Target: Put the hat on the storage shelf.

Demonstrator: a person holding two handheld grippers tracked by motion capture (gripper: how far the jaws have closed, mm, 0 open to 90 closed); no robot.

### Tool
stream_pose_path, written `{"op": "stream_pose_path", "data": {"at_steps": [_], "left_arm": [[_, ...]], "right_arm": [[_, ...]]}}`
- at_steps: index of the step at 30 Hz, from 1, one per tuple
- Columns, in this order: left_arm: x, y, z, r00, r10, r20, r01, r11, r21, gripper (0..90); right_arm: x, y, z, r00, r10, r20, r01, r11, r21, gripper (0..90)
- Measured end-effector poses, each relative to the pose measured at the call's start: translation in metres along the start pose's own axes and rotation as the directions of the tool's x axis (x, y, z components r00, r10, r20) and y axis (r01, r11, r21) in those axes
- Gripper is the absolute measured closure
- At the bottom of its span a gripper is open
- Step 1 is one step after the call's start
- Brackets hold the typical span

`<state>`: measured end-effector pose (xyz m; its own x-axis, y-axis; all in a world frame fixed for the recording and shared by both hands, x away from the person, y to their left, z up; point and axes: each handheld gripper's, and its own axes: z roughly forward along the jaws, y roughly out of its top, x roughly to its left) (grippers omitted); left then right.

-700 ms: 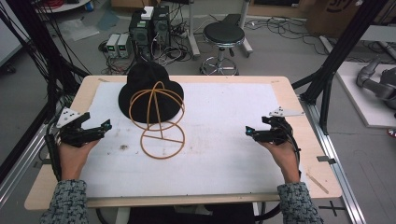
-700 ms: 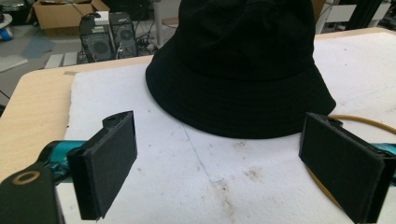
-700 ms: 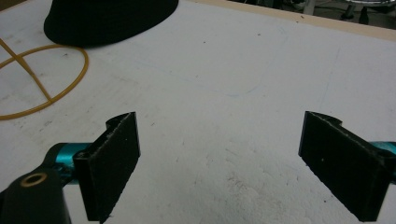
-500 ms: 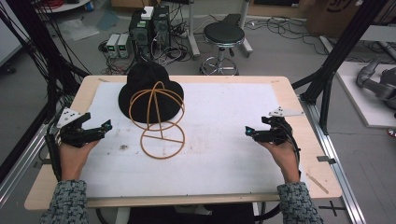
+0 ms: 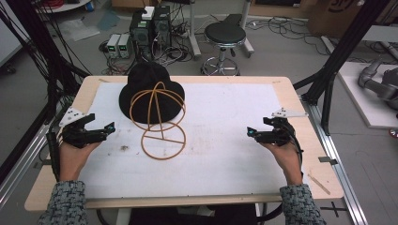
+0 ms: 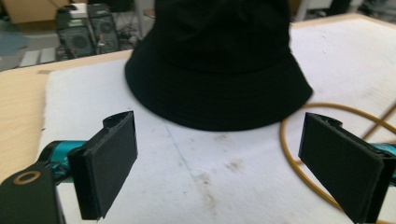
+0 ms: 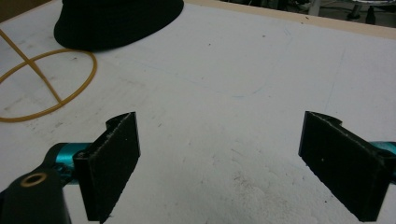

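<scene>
Figure: Two hand-held grippers resting at the sides of a white mat [image 5: 225, 154] on a light wooden table [image 5: 300, 93], with the black fabric bucket hat [image 5: 149, 90] taken as the landmark.

Risks, as judged. The thin golden-brown wire hat stand [image 5: 159, 123], a dome of hoops over a flat ring, is standing just in front of the hat and is looking light; a gripper reaching across it for the brim is likely to be tipping or dragging it. The soft brim may be folding or slipping if pinched at one side alone, since the cloth is offering no stiff edge.

The hat. It is sitting crown-up near the far left of the mat, brim flat and gently flared, matte and unmarked, behind the stand.

The left gripper [image 5: 101, 131] is lying near the hat's front left, jaws spread wide and holding nothing, pointing towards brim and ring. The right gripper [image 5: 253, 134] is lying well apart to the hat's right, jaws likewise wide and holding nothing.
</scene>
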<state>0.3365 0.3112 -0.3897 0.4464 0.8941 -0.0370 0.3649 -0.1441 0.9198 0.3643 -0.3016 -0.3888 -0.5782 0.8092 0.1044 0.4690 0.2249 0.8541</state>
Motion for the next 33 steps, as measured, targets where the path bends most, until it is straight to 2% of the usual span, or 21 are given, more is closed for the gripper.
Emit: {"op": "stream_pose_path", "data": {"at_steps": [4,5,6,9,12,13,14,15,19,23,25,28,29,30,33], "left_arm": [[0.003,0.009,-0.009,0.9985,0.019,0.052,-0.018,0.9998,-0.013,12.6],[0.007,0.016,-0.012,0.9971,0.020,0.074,-0.020,0.9998,-0.005,12.6],[0.007,0.016,-0.012,0.9971,0.020,0.074,-0.020,0.9998,-0.005,12.6],[0.009,0.030,-0.017,0.9931,0.041,0.110,-0.041,0.9991,-0.010,12.6],[0.009,0.058,-0.022,0.9834,0.104,0.149,-0.101,0.9945,-0.025,12.6],[0.009,0.058,-0.022,0.9834,0.104,0.149,-0.101,0.9945,-0.025,12.6],[0.010,0.070,-0.022,0.9783,0.137,0.155,-0.136,0.9905,-0.022,12.6],[0.010,0.076,-0.022,0.9758,0.147,0.162,-0.144,0.9892,-0.027,12.6],[0.015,0.092,-0.017,0.9702,0.171,0.172,-0.170,0.9853,-0.021,12.6],[0.017,0.102,-0.011,0.9655,0.184,0.185,-0.184,0.9828,-0.016,12.6],[0.019,0.113,-0.002,0.9581,0.196,0.209,-0.195,0.9805,-0.026,12.6],[0.020,0.119,0.002,0.9550,0.201,0.218,-0.199,0.9795,-0.032,12.6],[0.022,0.127,0.007,0.9540,0.205,0.219,-0.202,0.9787,-0.035,12.6],[0.022,0.127,0.007,0.9540,0.205,0.219,-0.202,0.9787,-0.035,12.6],[0.024,0.144,0.017,0.9490,0.225,0.220,-0.218,0.9743,-0.055,12.7]], "right_arm": [[0.000,0.000,-0.004,0.9999,0.006,-0.012,-0.007,1.000,-0.011,12.4],[-0.002,-0.001,-0.005,0.9999,0.010,-0.010,-0.010,1.000,-0.014,12.4],[-0.002,-0.001,-0.005,0.9998,0.018,-0.010,-0.018,1.000,-0.011,12.4],[-0.002,-0.001,-0.005,0.9998,0.020,-0.009,-0.020,1.000,-0.008,12.4],[-0.002,-0.003,-0.006,0.9997,0.023,-0.005,-0.023,1.000,-0.002,12.4],[-0.002,-0.003,-0.006,0.9997,0.023,-0.005,-0.023,1.000,-0.002,12.4],[-0.003,-0.004,-0.006,0.9998,0.022,-0.004,-0.022,1.000,-0.001,12.4],[-0.003,-0.005,-0.006,0.9998,0.022,-0.003,-0.022,1.000,0.001,12.4],[-0.004,-0.006,-0.009,0.9997,0.025,-0.001,-0.025,1.000,-0.006,12.4],[-0.004,-0.006,-0.011,0.9996,0.026,-0.005,-0.026,1.000,-0.012,12.4],[-0.004,-0.006,-0.012,0.9997,0.025,-0.008,-0.025,1.000,-0.010,12.4],[-0.004,-0.007,-0.012,0.9996,0.028,-0.006,-0.028,1.000,-0.005,12.4],[-0.004,-0.007,-0.012,0.9996,0.027,-0.008,-0.027,1.000,-0.007,12.4],[-0.004,-0.007,-0.012,0.9996,0.027,-0.008,-0.027,1.000,-0.007,12.4],[-0.004,-0.009,-0.014,0.9995,0.031,-0.010,-0.031,1.000,0.003,12.4]]}}
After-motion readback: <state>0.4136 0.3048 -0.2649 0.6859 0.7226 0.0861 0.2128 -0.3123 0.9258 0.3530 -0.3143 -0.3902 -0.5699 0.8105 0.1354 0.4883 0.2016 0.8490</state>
